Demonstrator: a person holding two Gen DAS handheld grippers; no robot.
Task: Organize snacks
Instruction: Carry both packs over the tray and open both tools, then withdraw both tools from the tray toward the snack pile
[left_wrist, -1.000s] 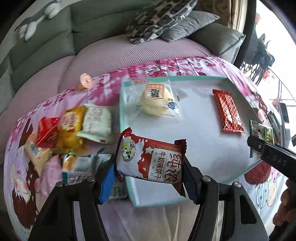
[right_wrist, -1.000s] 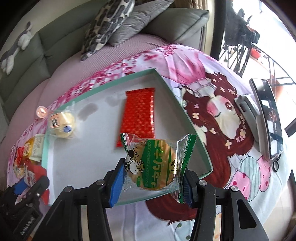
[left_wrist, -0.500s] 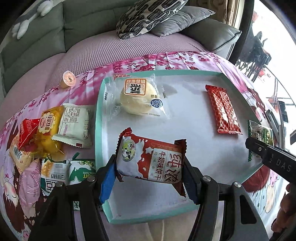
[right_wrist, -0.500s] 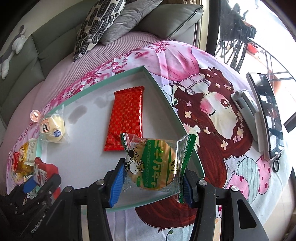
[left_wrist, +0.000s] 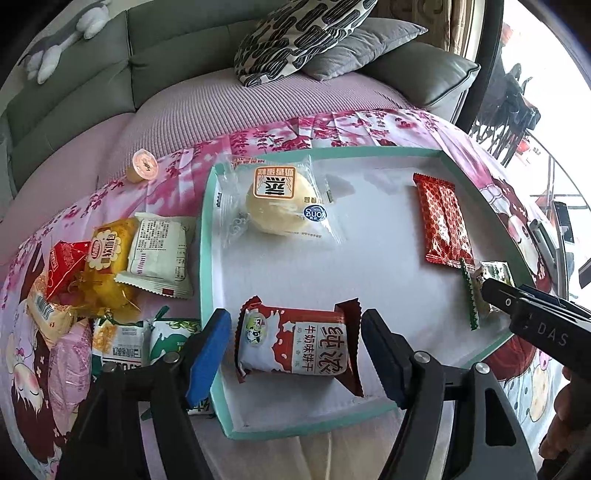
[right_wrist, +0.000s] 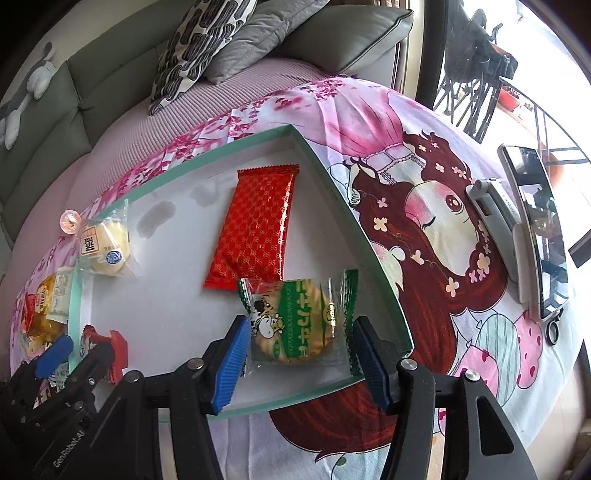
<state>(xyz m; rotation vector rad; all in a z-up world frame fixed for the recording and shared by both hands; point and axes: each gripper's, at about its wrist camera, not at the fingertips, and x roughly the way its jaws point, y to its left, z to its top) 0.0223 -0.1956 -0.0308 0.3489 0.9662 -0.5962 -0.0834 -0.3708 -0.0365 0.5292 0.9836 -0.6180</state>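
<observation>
- The left gripper (left_wrist: 295, 349), black-framed with blue pads, has its jaws opening. The red and white milk-biscuit packet (left_wrist: 297, 341) sits between them on the floor of the tray, with a gap showing on both sides, so the pads are no longer pressing it.
- The right gripper (right_wrist: 297, 356) is of the same make and its jaws are opening as well. The clear packet with green ends and a round cracker inside (right_wrist: 301, 319) lies between the pads on the tray floor, near the right-hand wall, and the pads look clear of the wrapper.
- The shallow white tray with a teal rim (left_wrist: 212, 258) rests on a pink cartoon-print cloth (right_wrist: 424, 184) spread over a purple cushion.
- Farther back in the tray lie a pale round bun in a clear wrapper (left_wrist: 282, 205) and a long shiny red foil packet (left_wrist: 443, 221), well apart from each other. The cracker packet just overlaps the near end of the red foil one.
- Left of the tray, on the cloth, a loose heap of unsorted snack packets (left_wrist: 110, 266) sits in yellow, white, red and green wrappers.
- A small pink-lidded jelly cup (left_wrist: 142, 168) stands alone beyond that heap.
- A smartphone on a grey stand (right_wrist: 532, 236) is propped on the cloth to the right of the tray.
</observation>
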